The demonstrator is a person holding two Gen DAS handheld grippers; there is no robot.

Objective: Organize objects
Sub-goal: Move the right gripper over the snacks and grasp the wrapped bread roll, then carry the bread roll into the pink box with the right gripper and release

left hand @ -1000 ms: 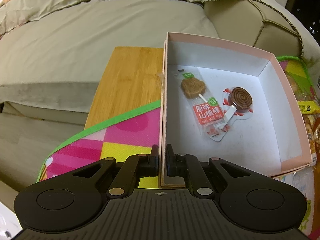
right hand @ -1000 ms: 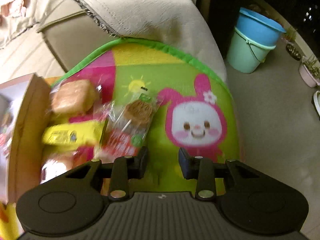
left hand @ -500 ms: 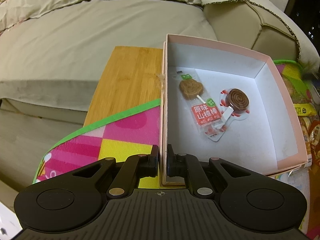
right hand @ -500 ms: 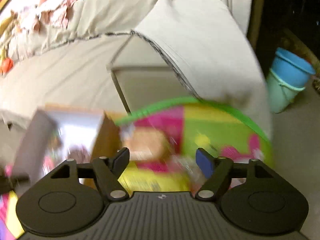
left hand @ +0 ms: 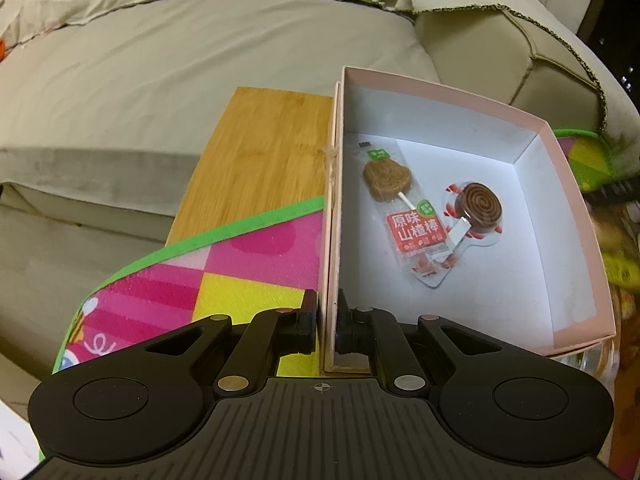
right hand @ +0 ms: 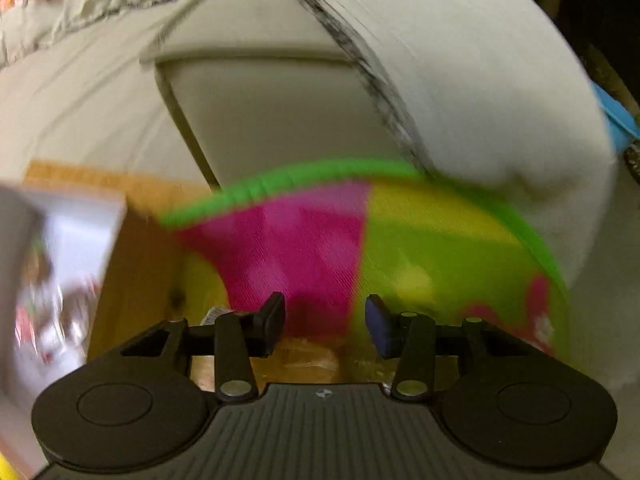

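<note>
The left gripper (left hand: 328, 322) pinches the near wall of the pink cardboard box (left hand: 568, 184) holding two wrapped lollipops (left hand: 412, 208), while the right gripper (right hand: 325, 318), jaws closing on nothing, hovers over the bright woven mat (right hand: 320, 248).

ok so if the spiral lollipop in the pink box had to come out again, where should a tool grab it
Probably the thick brown disc of the spiral lollipop, from straight above: it lies flat on the floor of the pink box, and its wrapper tail is tucked against the heart lollipop.
</note>
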